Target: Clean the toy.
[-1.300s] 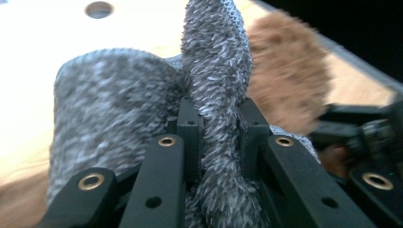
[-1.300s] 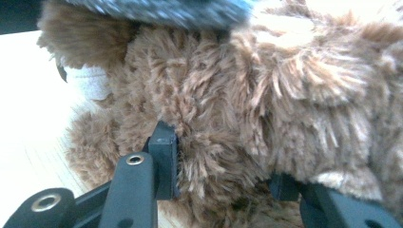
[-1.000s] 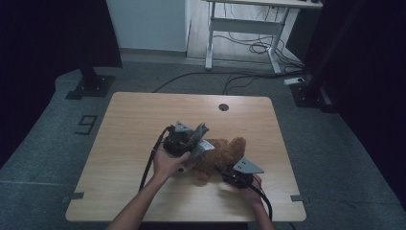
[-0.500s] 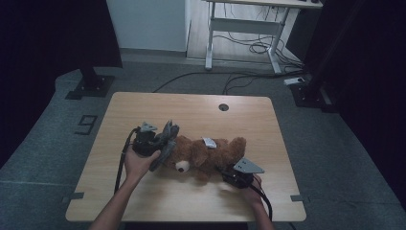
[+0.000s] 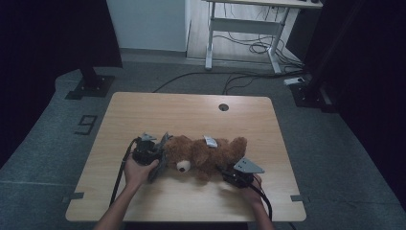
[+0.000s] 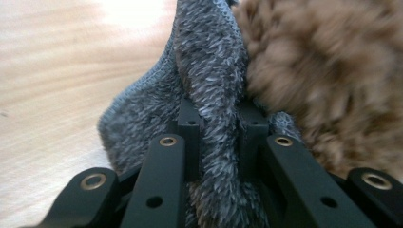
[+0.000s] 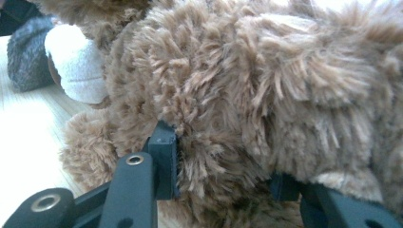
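Brown teddy bear (image 5: 206, 154) lies on its side mid-counter (image 5: 191, 112), head toward the left gripper (image 5: 160, 158), muzzle facing the near edge. Grey fleece piece (image 6: 209, 95), looks like a hat, sits against the bear's head; left jaws are clamped on a fold of it. Right gripper (image 5: 229, 173) at the bear's near side, jaws closed on body fur. Risks, my read: the left grip is on one thin fold, so a pull over the head could strip it out; the right grip is fur only, so the bear may slide or roll. Left hand (image 5: 136, 171) low beside the head, gripper level; right hand (image 5: 251, 194) low too, jaws angled toward the bear.
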Demonstrator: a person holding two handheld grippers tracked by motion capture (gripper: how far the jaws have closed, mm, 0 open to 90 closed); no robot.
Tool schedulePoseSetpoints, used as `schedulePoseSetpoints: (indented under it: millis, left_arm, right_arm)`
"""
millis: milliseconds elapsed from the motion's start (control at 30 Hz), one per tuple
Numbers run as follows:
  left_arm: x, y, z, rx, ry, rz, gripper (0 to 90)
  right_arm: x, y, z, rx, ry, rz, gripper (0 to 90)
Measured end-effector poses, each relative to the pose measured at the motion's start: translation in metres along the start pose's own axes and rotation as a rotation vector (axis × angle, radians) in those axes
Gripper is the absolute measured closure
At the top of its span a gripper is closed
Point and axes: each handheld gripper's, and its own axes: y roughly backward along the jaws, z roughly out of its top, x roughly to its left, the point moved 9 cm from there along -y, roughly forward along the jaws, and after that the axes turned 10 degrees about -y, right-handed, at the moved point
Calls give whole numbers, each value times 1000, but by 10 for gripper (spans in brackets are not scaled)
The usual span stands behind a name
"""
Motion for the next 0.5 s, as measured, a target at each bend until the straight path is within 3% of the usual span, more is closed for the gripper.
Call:
schedulePoseSetpoints:
  millis: [133,233,333,500]
  left_arm:
    - [0,-9,-12,33,8,-10,761]
    - [3,-3,-8,24,15,-17,761]
    - [5,16,15,-35,3,-8,760]
    - [-4,47,73,-166,-28,-17,758]
  right_arm:
    - [0,0,0,0,1,-2,544]
    - [0,0,0,-1,4,-3,544]
    - [-2,-1,1,-6,25,-14,545]
    - [-6,-4,3,-6,26,-18,545]
